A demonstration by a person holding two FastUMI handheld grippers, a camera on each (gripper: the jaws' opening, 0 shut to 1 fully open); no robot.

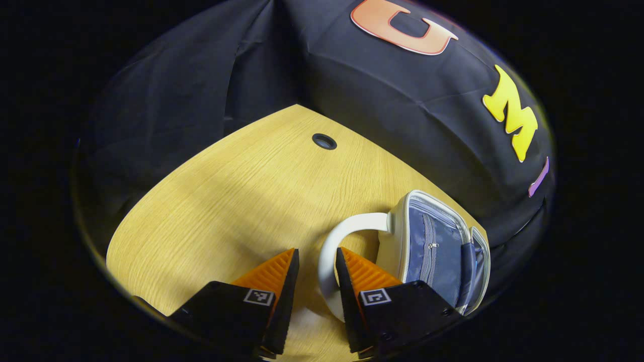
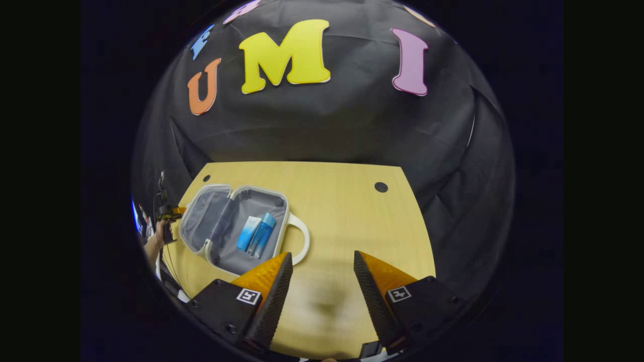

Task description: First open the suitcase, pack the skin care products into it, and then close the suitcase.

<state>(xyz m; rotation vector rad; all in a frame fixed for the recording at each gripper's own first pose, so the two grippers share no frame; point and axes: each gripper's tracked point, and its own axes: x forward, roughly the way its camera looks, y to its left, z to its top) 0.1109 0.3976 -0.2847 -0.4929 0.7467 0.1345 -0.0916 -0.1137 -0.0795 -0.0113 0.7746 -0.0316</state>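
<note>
The suitcase (image 2: pixel 236 226) lies open on the table (image 2: pixel 352 226), at about ten o'clock from the right gripper (image 2: pixel 322 271) in the right gripper view. Its lid is folded flat to the left and its grey lining faces up. Two blue skin care items rest side by side in the right half: a tube (image 2: pixel 248 233) and, touching it, a bottle (image 2: pixel 261 235). The white handle (image 2: pixel 300 236) sticks out toward three o'clock, close to the right gripper's left finger.

So opening looks done, and packing looks done or nearly so; I see no other products on the bare table. What is left, as I judge it, is swinging the lid over and shutting the case.

The right gripper hovers above bare wood with its jaws wide apart, holding nothing.

In the left gripper view the left gripper (image 1: pixel 317 271) sits right at the suitcase (image 1: pixel 432 246), which stands at about two o'clock from its fingers, showing a blue zipped pocket. The handle (image 1: pixel 332 251) curves down between the two fingers. The jaws stand apart; the right finger is against or just beside the handle, and I cannot tell if it touches. Nothing is clamped.

At nine o'clock in the right gripper view a hand (image 2: pixel 162 232) holds a gripper beside the lid.

No brand or writing on the tube, bottle or case can be read from here; they are too small.
</note>
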